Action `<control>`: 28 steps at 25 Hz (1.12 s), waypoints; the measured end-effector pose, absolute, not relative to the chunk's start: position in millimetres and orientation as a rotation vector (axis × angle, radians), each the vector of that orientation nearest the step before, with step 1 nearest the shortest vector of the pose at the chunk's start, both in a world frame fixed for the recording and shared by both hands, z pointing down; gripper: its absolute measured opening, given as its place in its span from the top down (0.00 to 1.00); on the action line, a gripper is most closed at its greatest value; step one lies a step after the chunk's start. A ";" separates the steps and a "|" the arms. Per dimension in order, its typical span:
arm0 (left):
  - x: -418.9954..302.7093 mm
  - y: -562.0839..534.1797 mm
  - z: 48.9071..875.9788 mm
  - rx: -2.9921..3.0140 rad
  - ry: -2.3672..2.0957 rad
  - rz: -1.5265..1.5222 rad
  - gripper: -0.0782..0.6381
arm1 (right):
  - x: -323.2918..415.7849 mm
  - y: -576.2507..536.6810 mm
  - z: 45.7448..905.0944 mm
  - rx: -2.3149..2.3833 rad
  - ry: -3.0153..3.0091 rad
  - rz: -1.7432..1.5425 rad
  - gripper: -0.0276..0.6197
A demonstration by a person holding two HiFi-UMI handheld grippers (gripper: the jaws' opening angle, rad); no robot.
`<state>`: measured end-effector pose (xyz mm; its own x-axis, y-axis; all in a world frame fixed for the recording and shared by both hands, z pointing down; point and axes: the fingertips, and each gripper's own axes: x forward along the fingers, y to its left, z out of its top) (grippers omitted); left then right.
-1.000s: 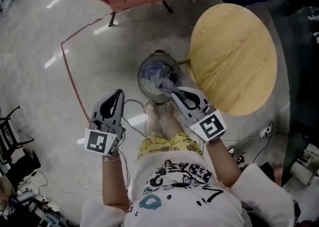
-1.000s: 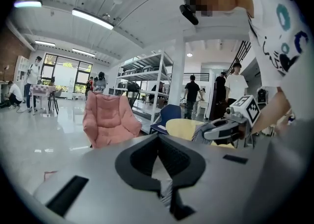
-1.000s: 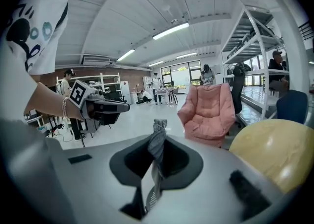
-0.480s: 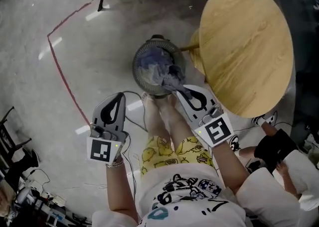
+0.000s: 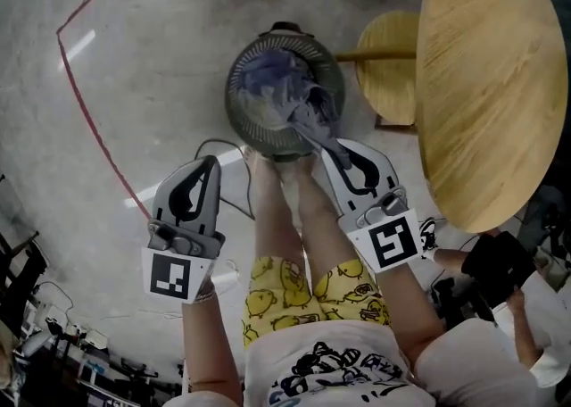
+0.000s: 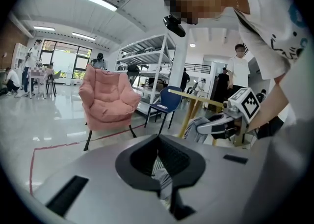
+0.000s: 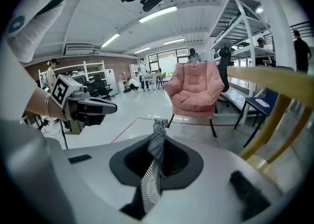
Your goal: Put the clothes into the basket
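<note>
A round dark mesh basket (image 5: 234, 106) stands on the floor in front of the person's feet, with bluish-grey clothes (image 5: 266, 84) piled inside. My right gripper (image 5: 324, 144) is shut on a grey garment (image 5: 310, 120) that trails from its tips over the basket's near rim into the pile. In the right gripper view the grey garment (image 7: 157, 137) sticks up from between the shut jaws. My left gripper (image 5: 210, 164) hangs left of the basket, apart from it, jaws shut with nothing held; its tips (image 6: 158, 139) meet in the left gripper view.
A round wooden table (image 5: 486, 75) stands right of the basket, with a smaller wooden disc (image 5: 388, 75) under it. A red tape line (image 5: 85, 111) and a cable (image 5: 210, 146) run over the floor. A pink armchair (image 6: 108, 100) and a blue chair (image 6: 169, 98) stand further off.
Both grippers have sunk towards the floor. The right one has carried the grey garment down to the basket's rim, and the basket now looks larger and closer.
</note>
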<state>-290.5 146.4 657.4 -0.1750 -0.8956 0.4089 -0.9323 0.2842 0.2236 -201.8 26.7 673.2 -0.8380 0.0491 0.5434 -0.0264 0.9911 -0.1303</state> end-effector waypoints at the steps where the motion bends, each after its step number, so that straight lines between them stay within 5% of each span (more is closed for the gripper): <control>1: -288.4 146.4 666.6 1.628 -2.095 0.107 0.88 | -201.8 24.1 681.1 -0.018 -2.561 0.167 0.89; 21: -263.9 146.3 833.4 1.499 -2.074 0.056 0.88 | -189.4 15.2 848.6 0.011 -2.534 0.227 0.88; 23: -262.6 145.2 835.3 1.501 -2.070 0.049 0.88 | -183.9 9.0 852.6 0.056 -2.533 0.216 0.68; 28: -258.8 140.8 822.0 1.531 -2.070 0.059 0.87 | -181.1 10.8 843.2 0.069 -2.543 0.235 0.67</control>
